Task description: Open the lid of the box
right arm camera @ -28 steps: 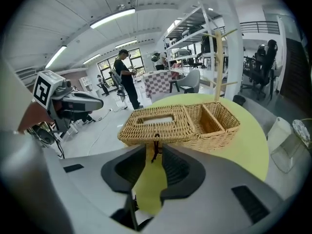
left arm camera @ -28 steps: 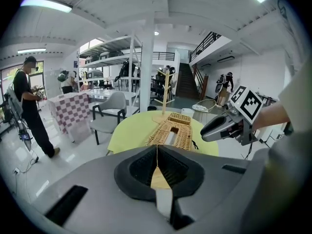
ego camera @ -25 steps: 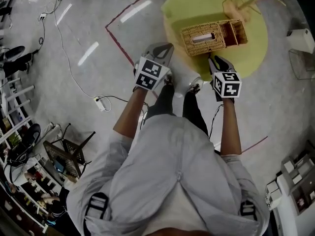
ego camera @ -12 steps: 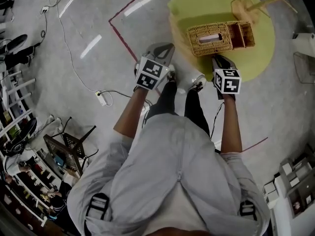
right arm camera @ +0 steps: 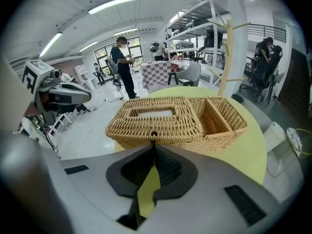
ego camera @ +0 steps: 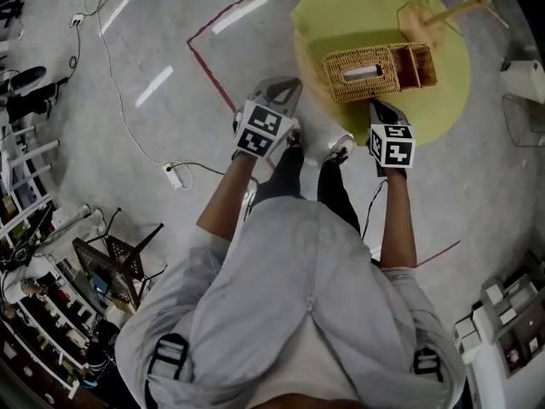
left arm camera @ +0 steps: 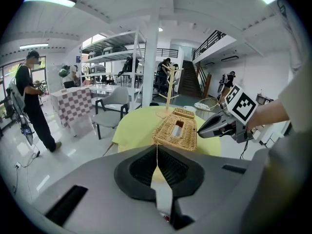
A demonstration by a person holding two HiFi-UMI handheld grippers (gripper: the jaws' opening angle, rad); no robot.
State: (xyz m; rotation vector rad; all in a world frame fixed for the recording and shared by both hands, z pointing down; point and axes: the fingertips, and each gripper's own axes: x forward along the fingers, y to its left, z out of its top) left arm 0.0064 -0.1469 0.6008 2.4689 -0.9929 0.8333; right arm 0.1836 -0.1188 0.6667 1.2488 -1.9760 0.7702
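A rectangular woven wicker box (ego camera: 379, 68) sits on a round yellow table (ego camera: 358, 7). Its slotted lid (ego camera: 362, 62) lies flat over the larger part, and a smaller open compartment (ego camera: 414, 65) is at one end. Only the head view shows both tools at once. The left gripper (ego camera: 287, 84) is off the table's edge and well apart from the box, while the right gripper (ego camera: 375, 106) is just short of the box's near long side. From above, the jaws' state cannot be read. The right gripper view alone shows that near side closely: a small dark loop (right arm camera: 153, 134) on the box's front wall stands right at the tip of the right gripper (right arm camera: 154, 144). Its jaws are pressed together with nothing between them, and whether the tip touches the loop cannot be told. The left gripper view shows the left gripper (left arm camera: 157, 149), its jaws likewise together and empty, with the box seen end-on beyond it. A thin wooden stand (right arm camera: 227, 52) rises behind the box. The white thing in the lid's slot is hard to make out.
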